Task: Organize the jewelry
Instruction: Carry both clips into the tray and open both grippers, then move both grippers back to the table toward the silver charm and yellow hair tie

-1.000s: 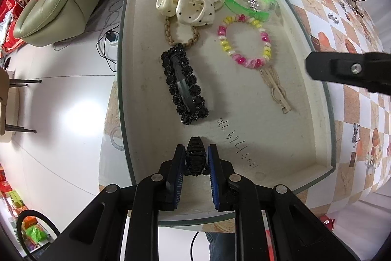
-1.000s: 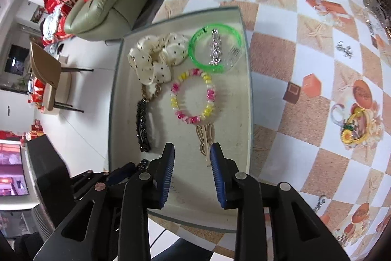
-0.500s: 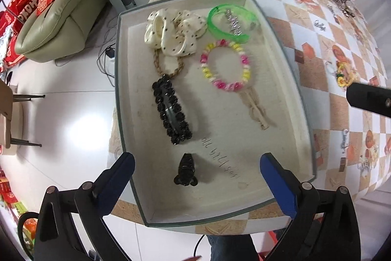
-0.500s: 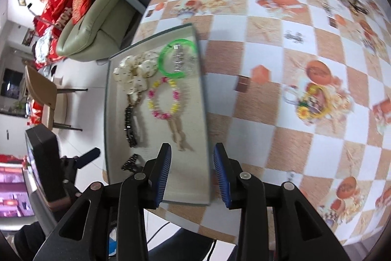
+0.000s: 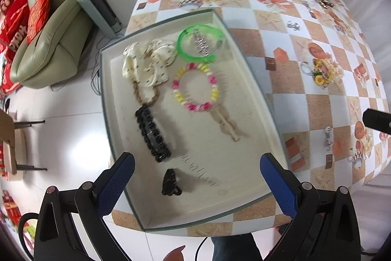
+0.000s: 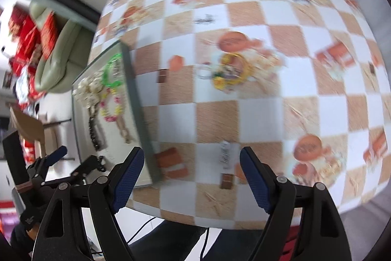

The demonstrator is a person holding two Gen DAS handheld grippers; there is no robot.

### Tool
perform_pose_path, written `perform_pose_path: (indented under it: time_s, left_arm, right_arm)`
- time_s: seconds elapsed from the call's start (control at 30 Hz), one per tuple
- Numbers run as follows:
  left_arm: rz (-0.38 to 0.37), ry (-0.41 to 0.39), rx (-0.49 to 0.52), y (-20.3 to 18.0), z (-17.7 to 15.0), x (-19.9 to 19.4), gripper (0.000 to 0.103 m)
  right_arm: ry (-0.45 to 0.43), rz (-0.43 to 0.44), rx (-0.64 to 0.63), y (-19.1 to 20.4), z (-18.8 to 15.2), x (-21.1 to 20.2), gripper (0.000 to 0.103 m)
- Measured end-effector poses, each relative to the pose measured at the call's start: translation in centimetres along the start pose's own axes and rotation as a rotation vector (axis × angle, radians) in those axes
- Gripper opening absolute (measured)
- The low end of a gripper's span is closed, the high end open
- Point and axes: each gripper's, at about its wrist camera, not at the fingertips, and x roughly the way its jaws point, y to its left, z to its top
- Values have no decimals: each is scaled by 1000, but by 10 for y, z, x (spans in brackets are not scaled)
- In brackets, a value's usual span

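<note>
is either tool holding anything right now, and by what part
Nothing is held. The left tool stands open above the small black clip lying in the tray; the right tool is open, empty.

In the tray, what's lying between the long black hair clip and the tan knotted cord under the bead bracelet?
Nothing. In the left wrist view, bare tray floor separates the long black hair clip from the tan knotted cord.

Checkered orange-and-white table, shallow tray at its corner, yellow trinket, small silver clip
</note>
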Motion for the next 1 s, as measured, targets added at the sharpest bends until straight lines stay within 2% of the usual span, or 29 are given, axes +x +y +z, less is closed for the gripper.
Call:
perform_pose_path:
  time_s: [0.03,0.07,0.1,0.17,0.37,0.7,1.0]
  left_arm:
    - [-2,-3,10,-3,2,-1,103]
    - [-7,-7,20,-7,3,-2,103]
    - [-12,-8,25,-9,4,-3,103]
    - [-25,-9,38,-15,6,-5,103]
    - [-71,3,82,-40,11,-9,103]
    - [-33,24,44,-82,19,-15,103]
    - [9,50,-28,-105,20,-16,103]
  right_arm:
    - [-5,-6,20,-7,-2,-2,87]
    - [-10,-11,28,-11,-4,-3,101]
    - [-21,-21,40,-17,-7,-6,103]
    - [-37,-30,53,-24,-10,-10,103]
    - [-6,-36,84,-45,-10,-12,103]
    - [18,-62,59,-92,21,-18,103]
    - [41,-66,-45,-104,50,-15,103]
